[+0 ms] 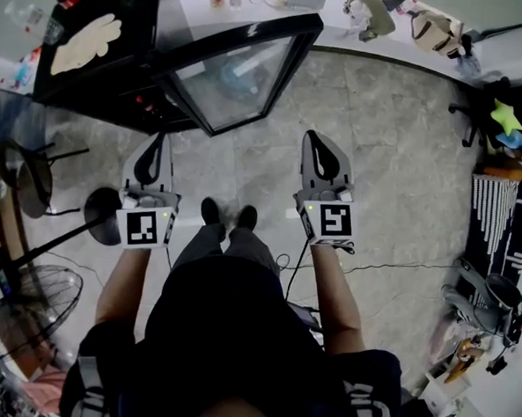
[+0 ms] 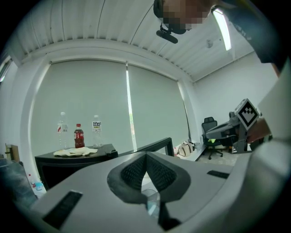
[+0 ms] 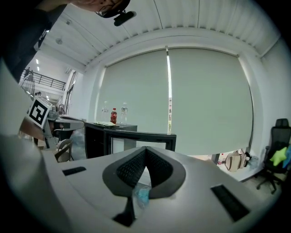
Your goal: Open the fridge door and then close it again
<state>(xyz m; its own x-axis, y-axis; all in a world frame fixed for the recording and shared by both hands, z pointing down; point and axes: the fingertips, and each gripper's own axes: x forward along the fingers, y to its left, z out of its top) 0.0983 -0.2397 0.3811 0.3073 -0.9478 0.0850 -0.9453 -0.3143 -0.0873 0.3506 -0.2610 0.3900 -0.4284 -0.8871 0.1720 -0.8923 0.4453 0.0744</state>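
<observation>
Soft daylight glows through the window blinds (image 3: 204, 100); fisheye edges bend and darken.

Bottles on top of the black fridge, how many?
3, in a row seen from the left gripper view: left clear bottle, dark bottle in the middle, right clear bottle.

Grey tiled floor (image 1: 396, 159) is stretching underfoot. Pale roller blinds (image 3: 204, 100) are covering the window. Ceiling light (image 2: 223, 29) is glowing. Black office chair (image 2: 210, 133) is standing near the wall.
</observation>
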